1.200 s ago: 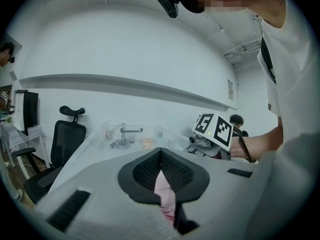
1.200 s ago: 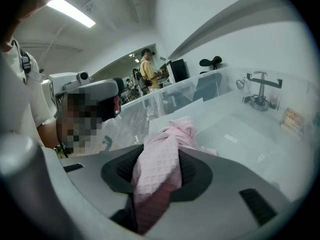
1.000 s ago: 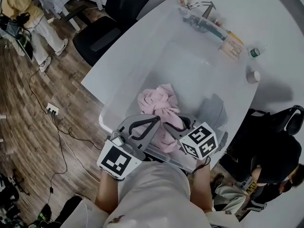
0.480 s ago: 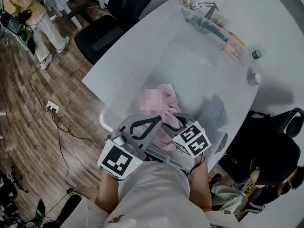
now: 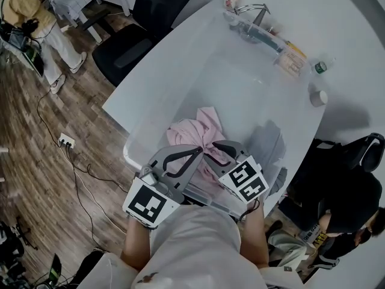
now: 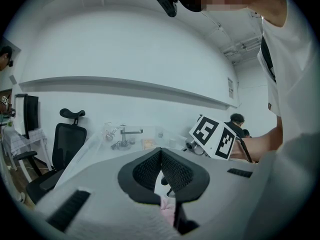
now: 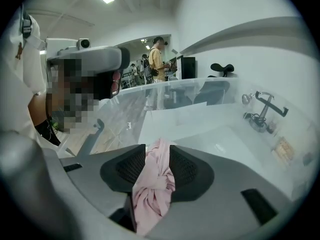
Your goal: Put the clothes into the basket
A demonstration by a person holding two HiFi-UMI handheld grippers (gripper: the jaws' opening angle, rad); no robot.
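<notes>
My right gripper has its jaws narrowed onto a twisted fold of the pink garment. The garment lies bunched inside the clear basket on the white tabletop, toward the basket's 6 o'clock end in the head view. My left gripper sits at the garment's 7 o'clock. Its jaws are closed tip to tip, and pink cloth shows just beneath them.

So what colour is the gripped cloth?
The cloth is pale pink, clearest in the right gripper view.
</notes>
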